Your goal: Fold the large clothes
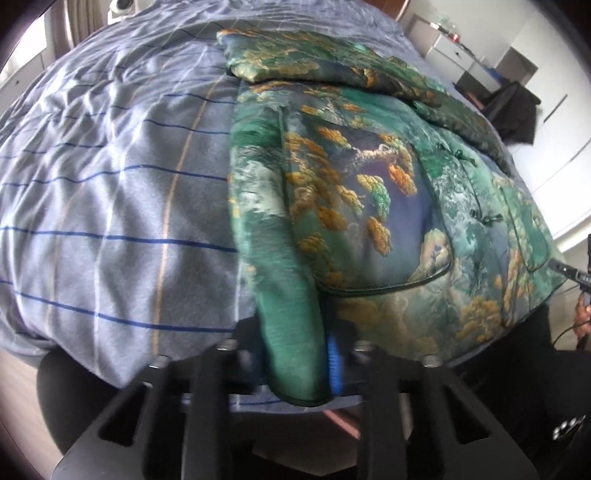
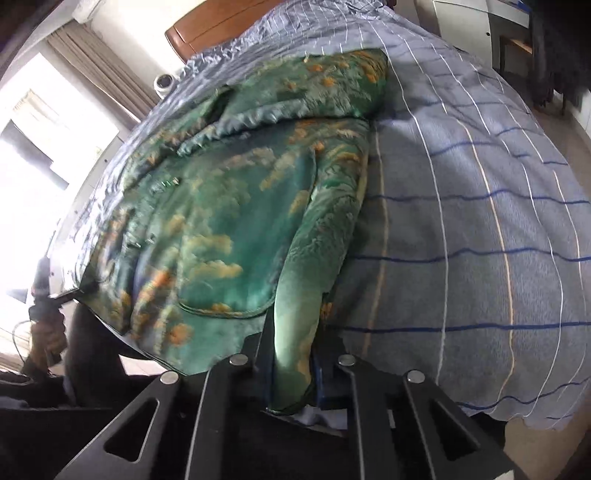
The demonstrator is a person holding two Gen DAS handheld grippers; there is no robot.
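So there's a bed with a grey-blue striped duvet (image 1: pixel 110 192), and laid out flat on it is a green brocade jacket (image 1: pixel 369 192) with gold-orange tree patterns, knot buttons down the front and a big piped pocket. One sleeve is folded across the top of it near the collar end. Starting on the left: the left tongs (image 1: pixel 295 354) are clamped narrow on the jacket's hem, right at the near edge of the bed, with a plain green fold of fabric bunched up between the black fingers and a blue pad (image 1: pixel 333 363) pressing into it. That's the jacket's left-side bottom corner, next to open duvet. Moving across the pocket and the button line, the right tongs (image 2: pixel 293 373) have the other bottom corner pinched the same way, green fabric squeezed in tight between the fingers, duvet stretching off to the right of it. From the right wrist view you can spot the person's left hand (image 2: pixel 46 332) on its gripper handle at the far left edge, plus a wooden headboard (image 2: pixel 221 22) at the far end of the bed and curtains (image 2: pixel 103 70) by a bright window.
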